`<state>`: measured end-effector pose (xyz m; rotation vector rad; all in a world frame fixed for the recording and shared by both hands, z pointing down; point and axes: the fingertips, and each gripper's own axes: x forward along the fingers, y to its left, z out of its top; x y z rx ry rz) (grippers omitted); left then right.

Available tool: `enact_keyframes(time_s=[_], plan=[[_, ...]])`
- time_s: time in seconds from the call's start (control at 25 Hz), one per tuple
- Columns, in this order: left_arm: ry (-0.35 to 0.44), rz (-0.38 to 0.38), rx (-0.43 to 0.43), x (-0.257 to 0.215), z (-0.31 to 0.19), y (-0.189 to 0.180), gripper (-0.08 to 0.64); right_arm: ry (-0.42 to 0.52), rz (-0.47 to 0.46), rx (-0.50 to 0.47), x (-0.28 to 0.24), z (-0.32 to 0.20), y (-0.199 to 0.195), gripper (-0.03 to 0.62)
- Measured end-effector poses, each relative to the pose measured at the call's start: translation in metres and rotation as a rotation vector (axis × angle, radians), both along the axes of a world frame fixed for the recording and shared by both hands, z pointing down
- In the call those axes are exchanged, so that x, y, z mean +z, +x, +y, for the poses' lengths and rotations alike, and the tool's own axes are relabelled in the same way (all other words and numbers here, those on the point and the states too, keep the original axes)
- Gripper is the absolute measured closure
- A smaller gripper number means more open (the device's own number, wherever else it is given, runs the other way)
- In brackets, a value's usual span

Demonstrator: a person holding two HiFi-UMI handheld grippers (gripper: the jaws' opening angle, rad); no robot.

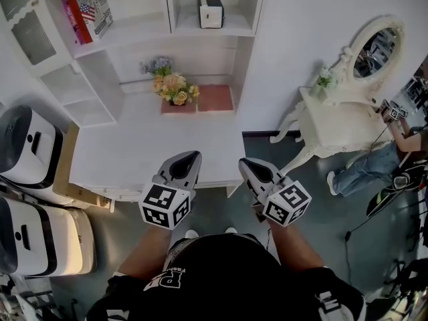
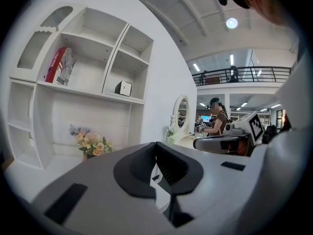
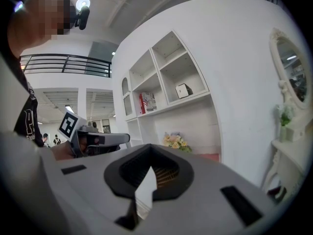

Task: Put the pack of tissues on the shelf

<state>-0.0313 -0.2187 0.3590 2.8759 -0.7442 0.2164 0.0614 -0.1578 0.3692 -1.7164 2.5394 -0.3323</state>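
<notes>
White shelf unit [image 1: 170, 5]: open compartments, set against the wall.
White tabletop [image 1: 147, 152]: below the shelf unit.
Left tool [image 1: 194, 154], right tool [image 1: 244, 161]: side by side at the tabletop's near edge, jaws together, nothing between them.
Flowers [image 1: 174, 87]: at the tabletop's back.
Pack of tissues [image 1: 210, 10]: upright in the upper right shelf compartment, well apart from both tools.
</notes>
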Motion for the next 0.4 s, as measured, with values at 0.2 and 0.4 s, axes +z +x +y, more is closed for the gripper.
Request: enact_keyframes(time_s=[0.2,0.4], plan=[[0.002,-0.002,0.000,0.0003,0.0015,0.0002,0.546,-0.001,0.009,-0.006,-0.0006,0.0010,-0.0008,0.586],[0.006,-0.002,0.003,-0.0010,0.0028,-0.0010,0.546,0.002,0.008,-0.005,-0.0011,0.0009,-0.0023,0.586]])
